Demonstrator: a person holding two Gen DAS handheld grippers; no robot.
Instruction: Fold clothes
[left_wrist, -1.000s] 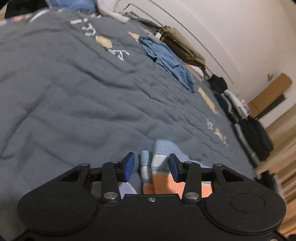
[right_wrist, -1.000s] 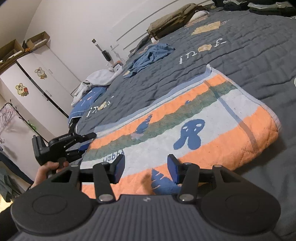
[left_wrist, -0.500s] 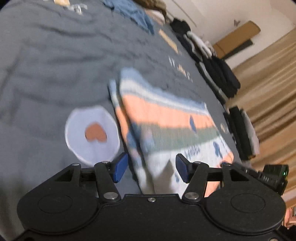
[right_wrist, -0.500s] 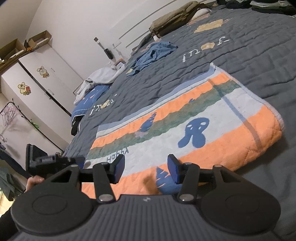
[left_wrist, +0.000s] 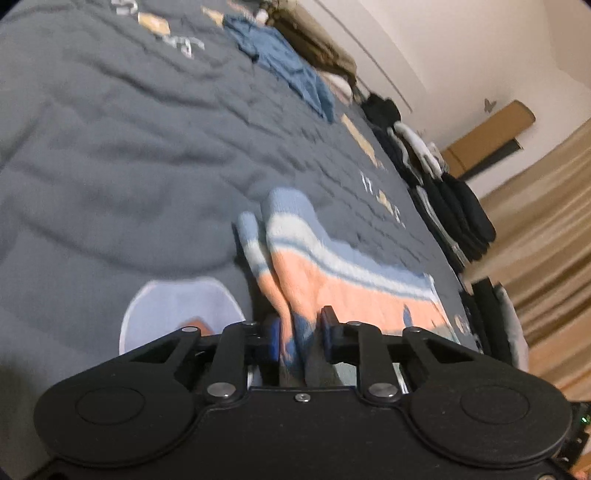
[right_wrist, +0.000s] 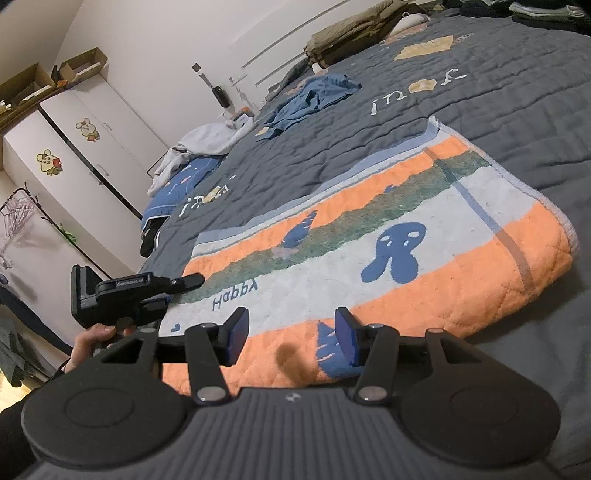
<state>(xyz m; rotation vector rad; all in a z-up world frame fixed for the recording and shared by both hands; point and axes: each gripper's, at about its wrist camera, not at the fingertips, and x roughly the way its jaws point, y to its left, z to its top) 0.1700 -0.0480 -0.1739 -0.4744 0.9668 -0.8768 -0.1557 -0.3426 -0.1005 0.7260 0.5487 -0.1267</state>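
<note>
An orange, white, green and blue quilted blanket (right_wrist: 388, 236) with a blue ghost figure and the word "Happy" lies folded on the grey bedspread (right_wrist: 498, 92). My left gripper (left_wrist: 298, 338) is shut on the blanket's left edge (left_wrist: 295, 266), where two layers bunch up between the blue pads. It also shows in the right wrist view (right_wrist: 188, 282), at the blanket's near left corner. My right gripper (right_wrist: 291, 339) is open and empty, just over the blanket's near orange edge.
A crumpled blue garment (right_wrist: 314, 98) and an olive one (right_wrist: 354, 35) lie far across the bed. Dark folded clothes (left_wrist: 450, 199) are stacked along the bed's right side. White wardrobes (right_wrist: 74, 166) stand at left. A pale round patch (left_wrist: 173, 310) is on the bedspread.
My left gripper has closed on the blanket's left edge after swinging in over it. My right gripper has stayed open over the near edge.
</note>
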